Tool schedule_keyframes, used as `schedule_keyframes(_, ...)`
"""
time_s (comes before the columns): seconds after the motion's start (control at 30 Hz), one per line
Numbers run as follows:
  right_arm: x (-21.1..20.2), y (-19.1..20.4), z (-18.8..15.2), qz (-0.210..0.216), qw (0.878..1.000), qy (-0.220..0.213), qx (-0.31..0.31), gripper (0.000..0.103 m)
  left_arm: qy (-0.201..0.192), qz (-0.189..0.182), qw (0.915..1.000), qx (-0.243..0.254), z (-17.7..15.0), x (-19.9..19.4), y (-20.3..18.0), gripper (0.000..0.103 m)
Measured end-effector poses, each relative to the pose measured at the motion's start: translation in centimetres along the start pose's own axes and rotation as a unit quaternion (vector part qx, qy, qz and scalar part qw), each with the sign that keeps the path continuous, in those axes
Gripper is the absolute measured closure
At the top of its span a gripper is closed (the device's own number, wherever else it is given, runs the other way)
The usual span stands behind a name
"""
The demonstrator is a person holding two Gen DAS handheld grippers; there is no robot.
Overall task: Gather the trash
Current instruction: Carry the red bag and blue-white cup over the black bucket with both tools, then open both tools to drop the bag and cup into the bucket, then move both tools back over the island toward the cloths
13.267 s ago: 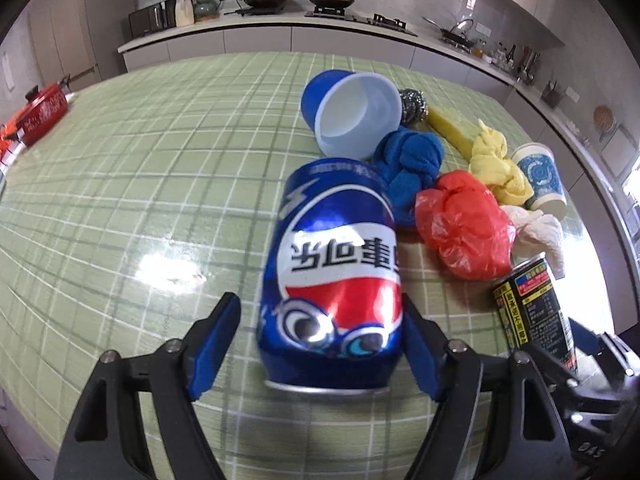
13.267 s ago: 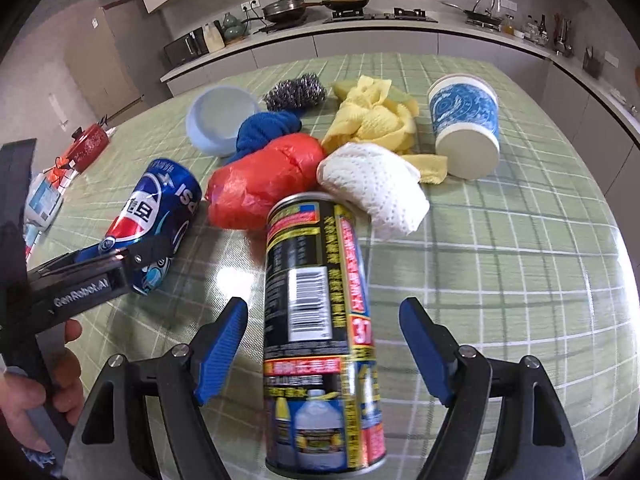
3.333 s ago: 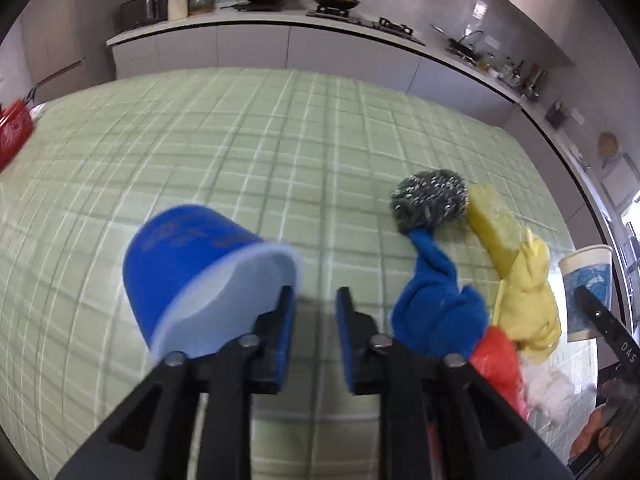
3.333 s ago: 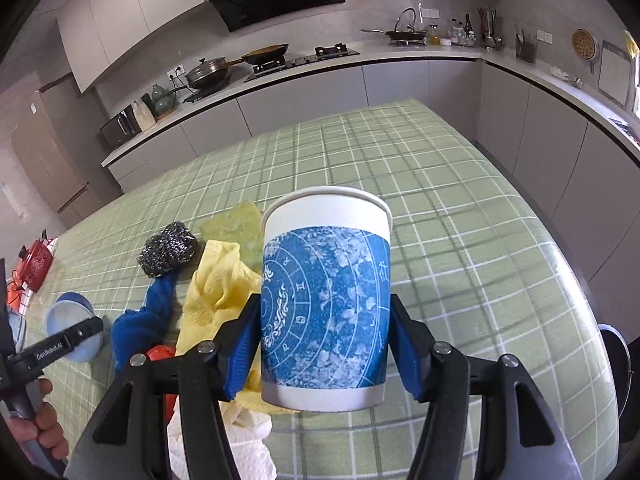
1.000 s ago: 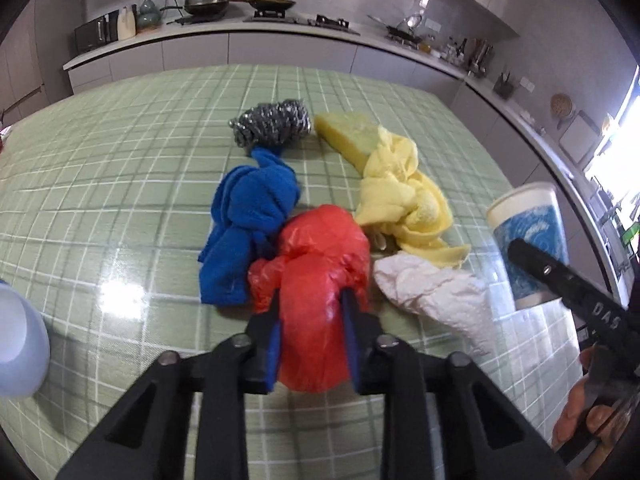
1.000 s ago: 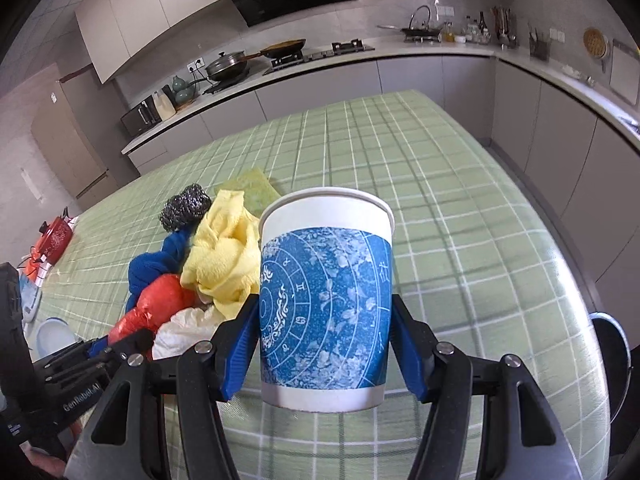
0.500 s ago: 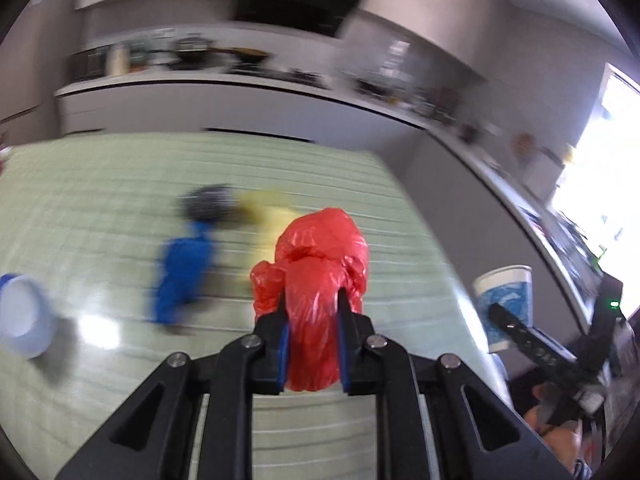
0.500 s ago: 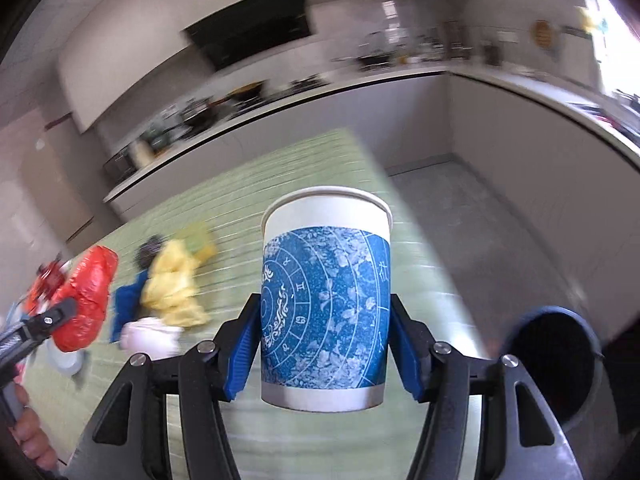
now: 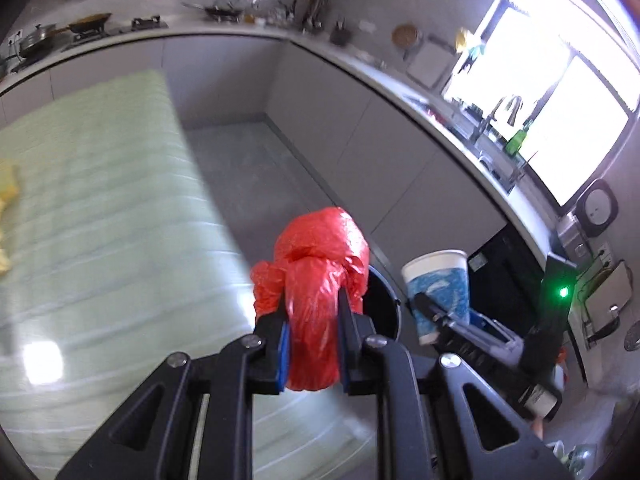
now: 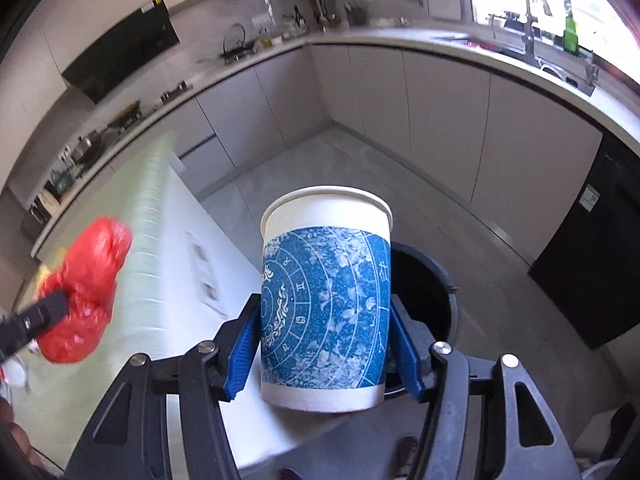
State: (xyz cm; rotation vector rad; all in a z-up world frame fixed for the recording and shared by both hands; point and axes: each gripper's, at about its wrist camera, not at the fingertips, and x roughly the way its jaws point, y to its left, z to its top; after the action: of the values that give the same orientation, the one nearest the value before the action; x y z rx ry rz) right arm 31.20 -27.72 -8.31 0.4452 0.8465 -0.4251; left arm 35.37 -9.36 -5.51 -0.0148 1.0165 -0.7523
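Right wrist: grey kitchen floor, green table

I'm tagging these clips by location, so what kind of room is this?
Most likely a home kitchen: a long counter over grey cabinets, a sink tap by the window, and a black range hood.

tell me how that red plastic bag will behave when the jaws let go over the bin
The red plastic bag bulges crumpled around the left gripper, so it is probably soft and light. It may spring open and drop slowly. Thin film might cling to the jaws or drift past the black trash bin.
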Motion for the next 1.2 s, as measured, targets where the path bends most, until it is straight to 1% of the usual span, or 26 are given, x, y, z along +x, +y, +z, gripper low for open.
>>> schedule_keyframes(0.03,1.3,-1.8,0.2,0.001,1.000,0.014,-0.001,0.041,0.014,0.000,0.9999,-0.011,0.0,2.0,-1.4,0.084)
schedule_keyframes(0.07,2.2,-2.9,0.4,0.006,1.000,0.024,-0.002,0.041,0.023,0.003,0.9996,-0.018,0.1,3.2,-2.0,0.084)
schedule_keyframes(0.13,4.8,-5.2,0.7,0.010,0.998,0.051,-0.018,0.041,0.042,0.023,0.9985,-0.026,0.2,6.6,-4.0,0.084)
schedule_keyframes(0.23,7.8,-7.4,1.1,0.025,0.996,0.080,-0.038,0.041,0.067,0.058,0.9951,-0.042,0.0,11.3,-6.2,0.083)
schedule_keyframes(0.3,9.3,-7.8,1.0,0.033,0.994,0.091,-0.050,0.040,0.079,0.079,0.9926,-0.047,-0.6,13.0,-7.4,0.081)
schedule_keyframes(0.33,10.3,-8.2,1.1,0.039,0.993,0.101,-0.055,0.038,0.087,0.080,0.9916,-0.052,-0.8,13.7,-7.6,0.080)
schedule_keyframes(0.37,10.9,-8.5,0.9,0.045,0.991,0.109,-0.059,0.037,0.096,0.086,0.9900,-0.058,-0.9,14.5,-7.7,0.075)
schedule_keyframes(0.4,11.5,-8.7,0.9,0.048,0.990,0.114,-0.062,0.037,0.104,0.093,0.9883,-0.060,-1.0,15.1,-7.7,0.067)
schedule_keyframes(0.43,12.1,-8.8,0.8,0.047,0.989,0.120,-0.068,0.036,0.108,0.099,0.9872,-0.063,-1.0,15.7,-7.7,0.062)
schedule_keyframes(0.5,12.8,-9.1,0.9,0.047,0.988,0.125,-0.073,0.034,0.108,0.115,0.9848,-0.072,-0.6,16.1,-7.4,0.045)
schedule_keyframes(0.57,12.6,-9.2,1.2,0.044,0.989,0.119,-0.077,0.029,0.100,0.127,0.9832,-0.085,-0.4,15.3,-7.0,0.041)
schedule_keyframes(0.63,12.1,-9.3,2.2,0.045,0.990,0.112,-0.076,0.029,0.081,0.123,0.9846,-0.094,-0.3,13.4,-6.8,0.041)
schedule_keyframes(0.67,11.6,-9.4,2.4,0.045,0.991,0.107,-0.071,0.029,0.073,0.117,0.9857,-0.097,-0.1,12.9,-6.8,0.041)
schedule_keyframes(0.73,9.7,-9.5,3.1,0.051,0.994,0.078,-0.061,0.029,0.048,0.102,0.9886,-0.100,0.7,11.1,-6.9,0.038)
schedule_keyframes(0.8,8.2,-8.6,3.7,0.042,0.995,0.058,-0.064,0.029,0.033,0.090,0.9904,-0.099,1.4,9.2,-6.7,0.038)
schedule_keyframes(0.9,5.8,-7.3,4.5,0.048,0.996,0.034,-0.061,0.029,0.004,0.076,0.9922,-0.099,2.0,5.4,-6.1,0.038)
schedule_keyframes(0.97,4.0,-5.7,4.9,0.058,0.996,0.020,-0.061,0.029,-0.014,0.072,0.9928,-0.095,2.0,2.8,-5.4,0.038)
schedule_keyframes(1.03,2.3,-3.7,4.8,0.063,0.996,0.005,-0.065,0.029,-0.035,0.076,0.9925,-0.089,1.5,-0.3,-3.9,0.038)
schedule_keyframes(1.1,0.4,-0.7,4.4,0.074,0.995,-0.008,-0.071,0.029,-0.051,0.093,0.9910,-0.082,1.2,-2.4,-2.0,0.038)
schedule_keyframes(1.13,-0.6,1.1,4.1,0.081,0.994,-0.013,-0.074,0.029,-0.058,0.112,0.9891,-0.076,0.8,-4.2,-0.7,0.038)
schedule_keyframes(1.2,-1.8,4.6,3.4,0.091,0.993,-0.017,-0.079,0.029,-0.068,0.127,0.9867,-0.076,0.2,-5.9,2.2,0.037)
